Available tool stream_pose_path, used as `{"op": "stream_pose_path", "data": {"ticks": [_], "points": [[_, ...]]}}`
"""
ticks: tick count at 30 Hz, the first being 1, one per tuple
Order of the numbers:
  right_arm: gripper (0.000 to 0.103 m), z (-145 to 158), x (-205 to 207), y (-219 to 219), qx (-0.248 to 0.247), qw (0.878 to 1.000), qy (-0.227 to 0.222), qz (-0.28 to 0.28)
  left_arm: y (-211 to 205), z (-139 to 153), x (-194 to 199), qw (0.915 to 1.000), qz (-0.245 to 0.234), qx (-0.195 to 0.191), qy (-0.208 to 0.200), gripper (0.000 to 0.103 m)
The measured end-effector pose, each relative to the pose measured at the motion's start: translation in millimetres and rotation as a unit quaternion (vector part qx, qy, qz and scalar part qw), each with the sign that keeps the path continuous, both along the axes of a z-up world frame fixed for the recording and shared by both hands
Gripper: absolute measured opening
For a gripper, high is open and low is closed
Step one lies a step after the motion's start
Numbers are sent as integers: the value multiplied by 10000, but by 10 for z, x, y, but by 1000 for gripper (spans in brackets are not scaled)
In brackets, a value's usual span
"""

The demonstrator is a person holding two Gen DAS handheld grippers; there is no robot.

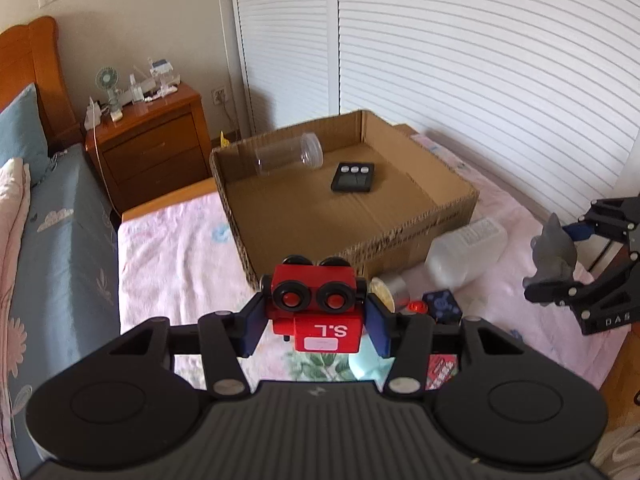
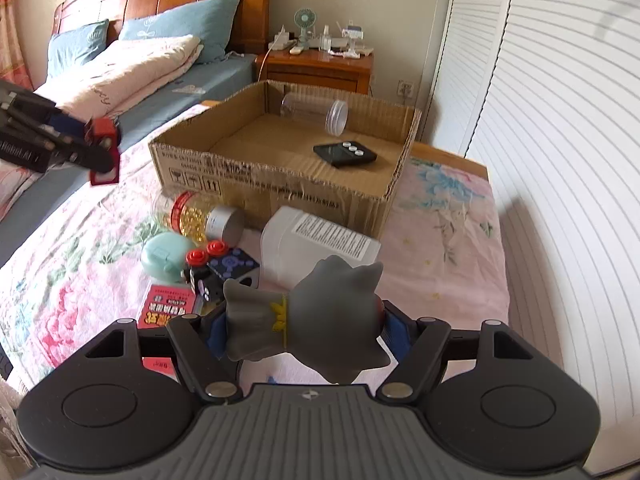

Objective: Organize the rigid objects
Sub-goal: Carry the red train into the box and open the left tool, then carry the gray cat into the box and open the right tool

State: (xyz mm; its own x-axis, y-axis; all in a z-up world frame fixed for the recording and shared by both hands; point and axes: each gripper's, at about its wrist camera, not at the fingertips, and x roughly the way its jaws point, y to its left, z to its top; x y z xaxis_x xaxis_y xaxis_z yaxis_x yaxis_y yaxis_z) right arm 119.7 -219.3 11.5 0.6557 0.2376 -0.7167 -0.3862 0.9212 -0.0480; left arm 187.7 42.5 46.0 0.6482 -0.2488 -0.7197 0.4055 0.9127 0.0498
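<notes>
left wrist view: left tool tilted downward, clamped on red toy.

My left gripper and right gripper look alike: matte black bodies with a ribbed centre panel, two round discs at the sides, and black linkage bars pinned with silver screws. My fingers wear dark blue pads. White lettering marks one side.
</notes>
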Motion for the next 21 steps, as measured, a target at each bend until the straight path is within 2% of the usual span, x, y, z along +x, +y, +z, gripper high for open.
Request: {"op": "stream_pose_path", "data": {"ticks": [5,10,11,12,14,16,21], "points": [[77,79,6,-43,105,9998,-136,-101,-161,132,313,9993,-53,18,-358,51],[77,111,-4,-49,76,9996,-187,-186,-239,28,606,9993,20,-61,-361,52],[77,111,-6,-49,69,9996,-193,-201,-247,-7,632,9994,39,-31,-345,60],[77,114,-11,-52,74,9996,-193,-217,-250,-46,640,9994,96,-14,-321,81],[77,120,-16,-58,86,9995,-190,-231,-236,-105,582,9992,186,-54,-361,101],[77,122,-18,-57,83,9995,-190,-236,-202,-154,482,9989,157,-140,-420,101],[77,129,34,-34,208,9992,-170,-279,-76,-344,160,9976,467,-497,-155,101]]}}
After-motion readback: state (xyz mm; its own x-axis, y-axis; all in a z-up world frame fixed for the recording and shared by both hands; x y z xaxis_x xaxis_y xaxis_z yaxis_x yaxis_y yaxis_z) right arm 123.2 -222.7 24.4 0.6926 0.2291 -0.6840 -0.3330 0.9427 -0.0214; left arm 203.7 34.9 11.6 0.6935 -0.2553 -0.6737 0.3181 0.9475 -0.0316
